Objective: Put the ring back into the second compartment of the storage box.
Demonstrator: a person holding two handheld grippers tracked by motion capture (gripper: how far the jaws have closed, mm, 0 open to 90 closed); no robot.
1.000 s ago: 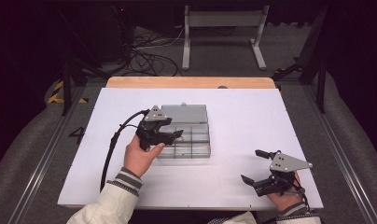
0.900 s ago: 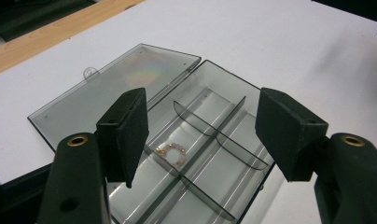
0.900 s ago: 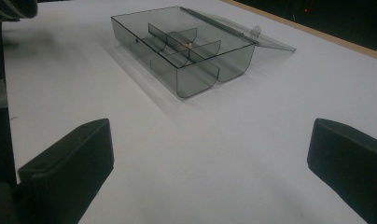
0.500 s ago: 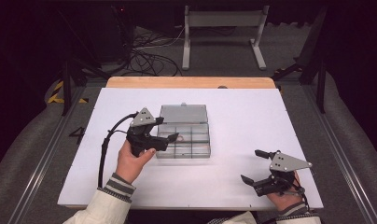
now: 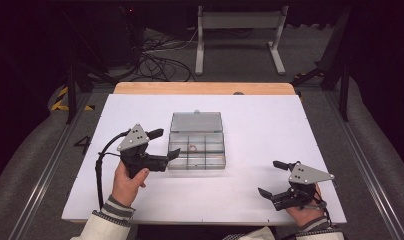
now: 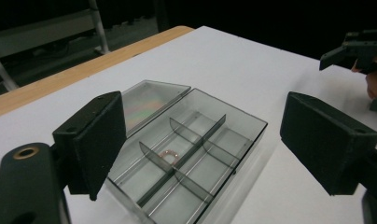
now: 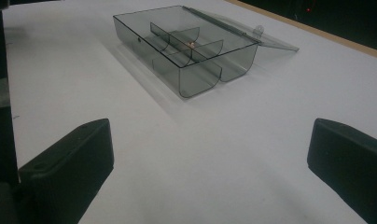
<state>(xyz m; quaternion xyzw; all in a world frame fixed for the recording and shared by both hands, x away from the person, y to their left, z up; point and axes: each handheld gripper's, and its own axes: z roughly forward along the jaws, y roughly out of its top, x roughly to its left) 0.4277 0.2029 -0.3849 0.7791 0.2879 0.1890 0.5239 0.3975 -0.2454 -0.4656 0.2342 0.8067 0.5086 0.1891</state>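
A clear grey compartment box (image 5: pixel 197 150) lies at the middle of the white table, its lid (image 5: pixel 196 121) folded back flat. A small copper ring (image 5: pixel 192 147) rests in one middle compartment, also seen as the ring (image 6: pixel 169 155) and the ring (image 7: pixel 191 45). My left gripper (image 5: pixel 169 143) is level beside the box's left end, pointing at it. Its jaws have just been opening and stand wide with nothing between them; the box (image 6: pixel 233 135) lies beyond them. My right gripper (image 5: pixel 268 177) rests open near the front right, away from the box (image 7: pixel 196 74).
The white tabletop (image 5: pixel 270 130) ends in a wooden strip (image 5: pixel 205 88) at the far side. Beyond it are floor cables (image 5: pixel 160 55) and a metal stand (image 5: pixel 240 30). The left gripper's black cable (image 5: pixel 101 165) loops over the table's left part.
My left gripper has drawn back leftwards from over the box's left compartments to beside the box, and its jaws have spread wider. The right gripper has kept still.
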